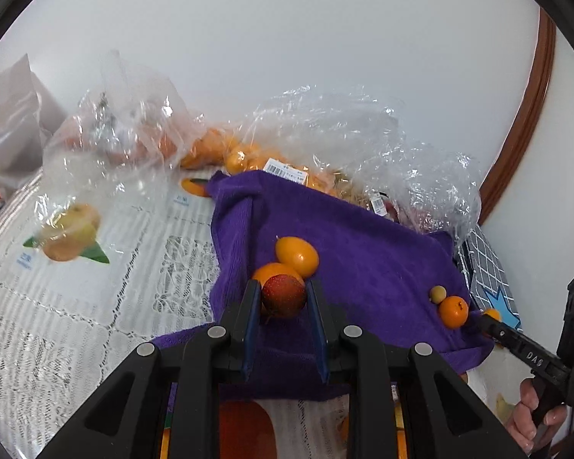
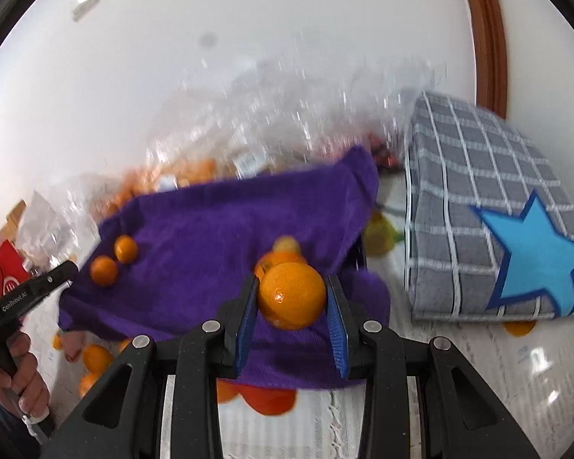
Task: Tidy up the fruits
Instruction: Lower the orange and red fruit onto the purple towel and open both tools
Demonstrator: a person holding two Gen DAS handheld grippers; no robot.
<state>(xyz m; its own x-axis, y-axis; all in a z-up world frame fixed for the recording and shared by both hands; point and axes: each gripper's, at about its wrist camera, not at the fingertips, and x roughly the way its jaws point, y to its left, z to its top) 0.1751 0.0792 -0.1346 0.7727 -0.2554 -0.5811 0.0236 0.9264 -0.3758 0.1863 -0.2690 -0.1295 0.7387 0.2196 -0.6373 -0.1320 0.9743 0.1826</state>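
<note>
Two small round fruits are clamped now, a red fruit [image 1: 284, 295] in the left hand-held gripper [image 1: 283, 298] and an orange [image 2: 291, 293] in the right hand-held gripper [image 2: 291, 298], both over the purple cloth [image 1: 363, 252]; light, smooth-skinned, likely slippery, best pinched across the middle.

Plastic bags [image 1: 325, 134] block behind; purple cloth's [image 1: 363, 237] middle lies open.
</note>
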